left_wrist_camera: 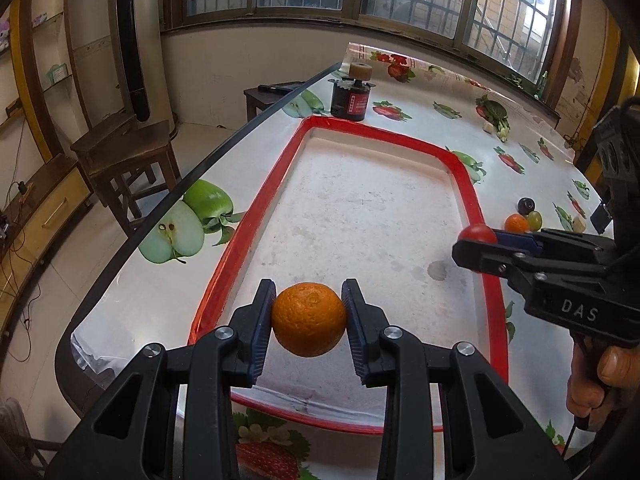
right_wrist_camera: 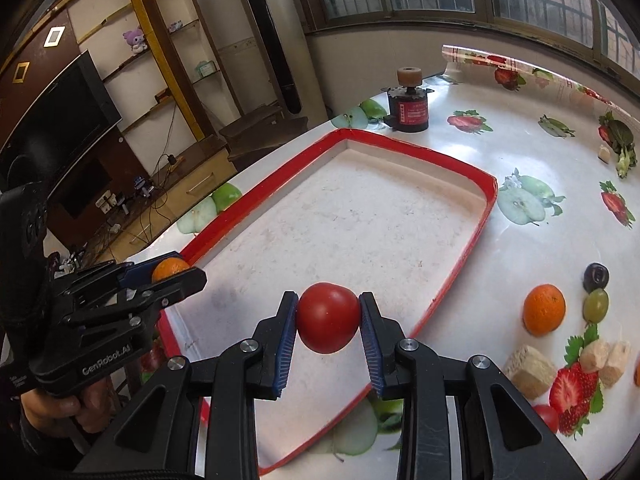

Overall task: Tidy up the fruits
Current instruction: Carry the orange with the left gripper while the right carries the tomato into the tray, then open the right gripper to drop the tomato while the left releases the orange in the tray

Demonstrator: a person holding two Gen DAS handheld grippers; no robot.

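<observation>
My left gripper (left_wrist_camera: 309, 314) is shut on an orange (left_wrist_camera: 309, 319) and holds it above the near end of a white tray with a red rim (left_wrist_camera: 288, 160). My right gripper (right_wrist_camera: 328, 316) is shut on a red tomato (right_wrist_camera: 328, 317) above the same tray (right_wrist_camera: 256, 204). In the left wrist view the right gripper (left_wrist_camera: 476, 246) holds the tomato (left_wrist_camera: 477, 234) over the tray's right rim. In the right wrist view the left gripper (right_wrist_camera: 176, 276) shows at the left with its orange (right_wrist_camera: 170, 269). A second orange (right_wrist_camera: 544, 309), a green grape (right_wrist_camera: 596, 305) and a dark fruit (right_wrist_camera: 596, 276) lie on the table right of the tray.
A black and red cylinder device (left_wrist_camera: 349, 98) stands beyond the tray's far end. Beige foam cubes (right_wrist_camera: 528, 370) lie on the fruit-print tablecloth at the right. The table edge (left_wrist_camera: 192, 176) runs along the left, with a wooden stool (left_wrist_camera: 124, 152) beyond it.
</observation>
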